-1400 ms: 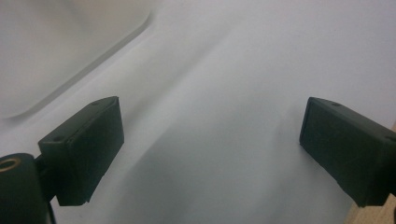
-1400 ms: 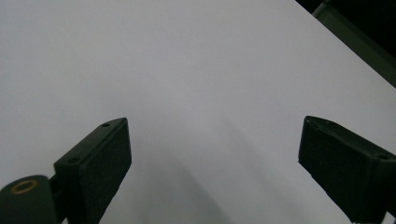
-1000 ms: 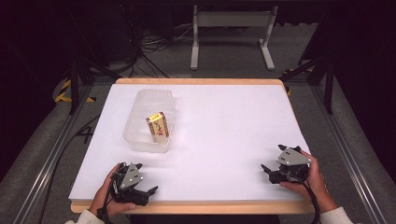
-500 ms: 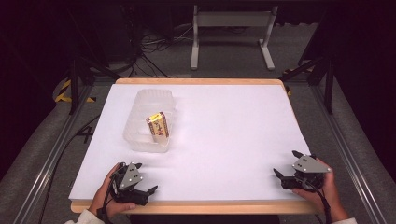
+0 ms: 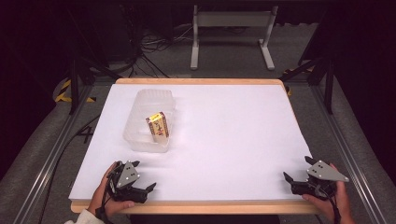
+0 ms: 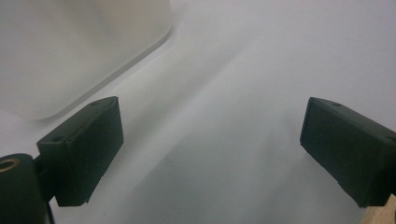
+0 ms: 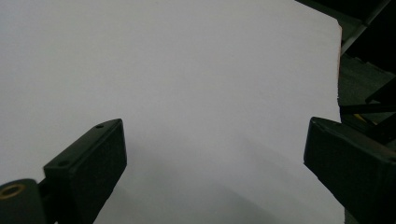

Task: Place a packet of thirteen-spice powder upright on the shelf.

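Note:
A clear plastic tub (image 5: 145, 122) stands on the left half of the white table (image 5: 224, 135). Inside it a small yellow and red box (image 5: 158, 126) stands upright. My left gripper (image 5: 142, 177) rests at the front left corner of the table, a short way in front of the tub, and is open with nothing between its jaws. The tub's rounded corner (image 6: 84, 51) fills the upper left of the left gripper view. My right gripper (image 5: 296, 170) sits at the front right corner, open and holding nothing, over bare white table (image 7: 196, 84).
Around the table runs a grey floor with metal rails (image 5: 46, 158) on both sides. A white metal stand (image 5: 231, 32) and loose cables (image 5: 154, 44) lie behind the far edge. The table's right edge (image 7: 338, 60) is close to my right gripper.
My right gripper has drawn back toward the front right corner of the table. The left gripper, the tub and the box have stayed where they were.

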### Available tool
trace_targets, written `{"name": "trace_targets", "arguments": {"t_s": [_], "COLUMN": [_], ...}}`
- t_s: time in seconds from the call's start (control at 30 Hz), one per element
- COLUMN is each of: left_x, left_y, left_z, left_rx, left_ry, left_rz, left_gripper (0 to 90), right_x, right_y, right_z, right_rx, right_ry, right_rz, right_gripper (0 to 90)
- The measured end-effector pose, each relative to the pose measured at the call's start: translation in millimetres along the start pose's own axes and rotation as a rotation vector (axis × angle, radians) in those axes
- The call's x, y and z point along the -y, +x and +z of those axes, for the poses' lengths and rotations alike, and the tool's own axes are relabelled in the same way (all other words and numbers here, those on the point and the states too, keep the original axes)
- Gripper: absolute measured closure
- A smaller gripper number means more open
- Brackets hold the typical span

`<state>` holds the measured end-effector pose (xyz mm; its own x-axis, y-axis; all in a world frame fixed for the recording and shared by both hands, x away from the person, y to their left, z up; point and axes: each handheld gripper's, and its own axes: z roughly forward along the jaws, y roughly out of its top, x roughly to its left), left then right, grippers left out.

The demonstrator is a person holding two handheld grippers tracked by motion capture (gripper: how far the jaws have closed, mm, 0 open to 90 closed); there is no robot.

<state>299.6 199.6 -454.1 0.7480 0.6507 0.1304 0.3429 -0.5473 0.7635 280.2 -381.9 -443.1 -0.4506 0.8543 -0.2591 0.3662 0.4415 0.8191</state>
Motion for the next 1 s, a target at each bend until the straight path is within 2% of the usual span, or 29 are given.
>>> {"name": "trace_targets", "arguments": {"t_s": [0.3,1.0], "left_x": [0.0,-0.4], "left_y": [1.2,1.6], "left_z": [-0.3,1.0], "left_rx": [-0.002,0.000], "left_ry": [-0.006,0.006], "left_rz": [-0.009,-0.004], "left_gripper": [6.6,6.7], "right_x": [2.3,1.1], "right_y": [-1.8,0.8], "right_z": [-4.6,0.2], "right_rx": [-0.005,-0.013], "right_ry": [-0.036,-0.019], "right_rz": [0.025,-0.003], "right_gripper": [6.1,5.6]}}
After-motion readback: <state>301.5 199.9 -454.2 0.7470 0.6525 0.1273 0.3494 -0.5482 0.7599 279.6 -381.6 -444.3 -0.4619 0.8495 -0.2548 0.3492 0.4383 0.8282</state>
